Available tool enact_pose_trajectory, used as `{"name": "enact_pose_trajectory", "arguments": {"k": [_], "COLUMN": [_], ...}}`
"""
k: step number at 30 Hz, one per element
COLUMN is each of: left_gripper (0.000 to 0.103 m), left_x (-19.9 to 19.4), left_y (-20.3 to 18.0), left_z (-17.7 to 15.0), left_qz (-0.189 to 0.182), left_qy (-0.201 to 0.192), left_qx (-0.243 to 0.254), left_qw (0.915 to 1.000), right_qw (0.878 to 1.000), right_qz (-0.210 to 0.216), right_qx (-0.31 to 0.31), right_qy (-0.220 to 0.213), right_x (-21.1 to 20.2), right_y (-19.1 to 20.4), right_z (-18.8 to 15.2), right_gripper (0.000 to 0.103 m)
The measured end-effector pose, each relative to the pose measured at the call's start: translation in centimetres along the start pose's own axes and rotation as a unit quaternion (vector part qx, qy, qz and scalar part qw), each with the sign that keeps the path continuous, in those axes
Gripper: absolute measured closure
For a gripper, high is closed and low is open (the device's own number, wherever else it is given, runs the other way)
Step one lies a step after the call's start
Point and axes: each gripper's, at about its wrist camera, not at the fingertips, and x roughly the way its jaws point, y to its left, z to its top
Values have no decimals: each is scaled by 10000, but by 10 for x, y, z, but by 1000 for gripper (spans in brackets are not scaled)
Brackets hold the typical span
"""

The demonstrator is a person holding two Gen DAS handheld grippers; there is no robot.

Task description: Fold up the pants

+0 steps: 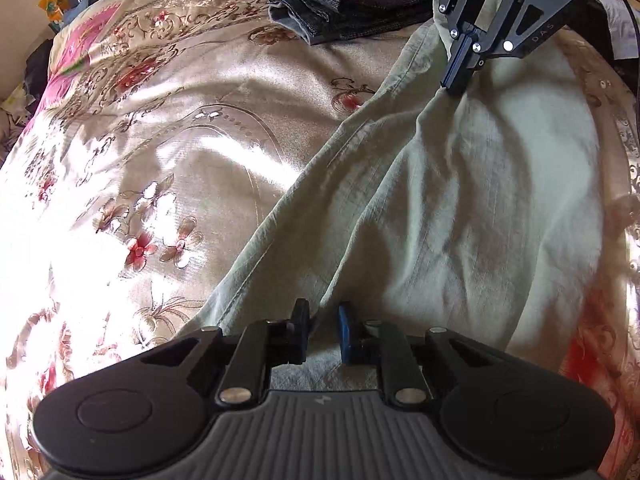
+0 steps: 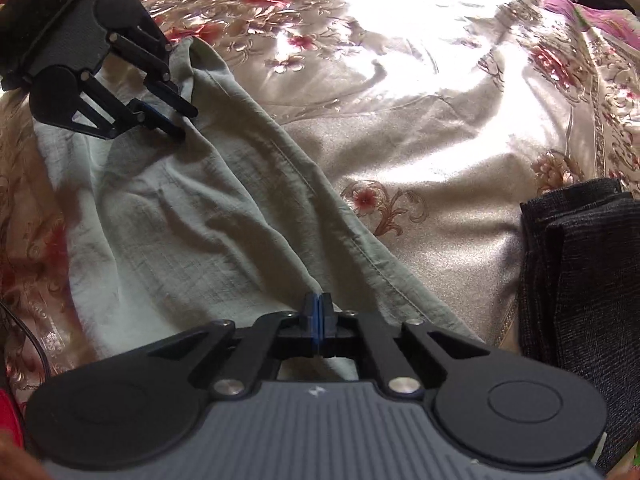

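Pale grey-green pants (image 1: 460,220) lie rumpled on a shiny floral bedspread (image 1: 160,140). My left gripper (image 1: 324,322) is at the near end of the pants. Its jaws stand a little apart, pinching a raised fold of the cloth. From the right wrist view the left gripper (image 2: 186,124) sits at the far end of the pants (image 2: 180,220), with creases running out from its tips. My right gripper (image 2: 318,308) has its pads pressed together on the cloth's edge. In the left wrist view the right gripper (image 1: 456,88) pinches the cloth at the far right.
A stack of dark folded garments (image 1: 360,4) lies on the bed beyond the pants, and shows as a dark pile (image 2: 580,280) at the right of the right wrist view. Bare bedspread (image 2: 440,100) spreads beside the pants. A cable (image 1: 632,20) runs along the right edge.
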Motion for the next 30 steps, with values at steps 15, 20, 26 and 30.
{"name": "enact_pose_trajectory", "arguments": {"k": [15, 20, 26, 30], "left_gripper": [81, 84, 84, 79], "left_x": [6, -12, -1, 17], "left_y": [-8, 12, 32, 22], "left_z": [3, 9, 13, 7], "left_qz": [194, 552, 840, 936], "left_qy": [186, -110, -274, -5], "left_qx": [613, 451, -9, 87], "left_qw": [9978, 9974, 9961, 9956], "right_qw": [9992, 9977, 9883, 9916], "right_qz": [-210, -580, -1093, -1148], "right_qx": [-234, 152, 727, 531], "right_qy": [228, -320, -771, -273], "right_x": [28, -6, -1, 28], "right_y": [5, -3, -22, -19], "right_z": [10, 12, 22, 19], "right_gripper": [103, 103, 102, 96]}}
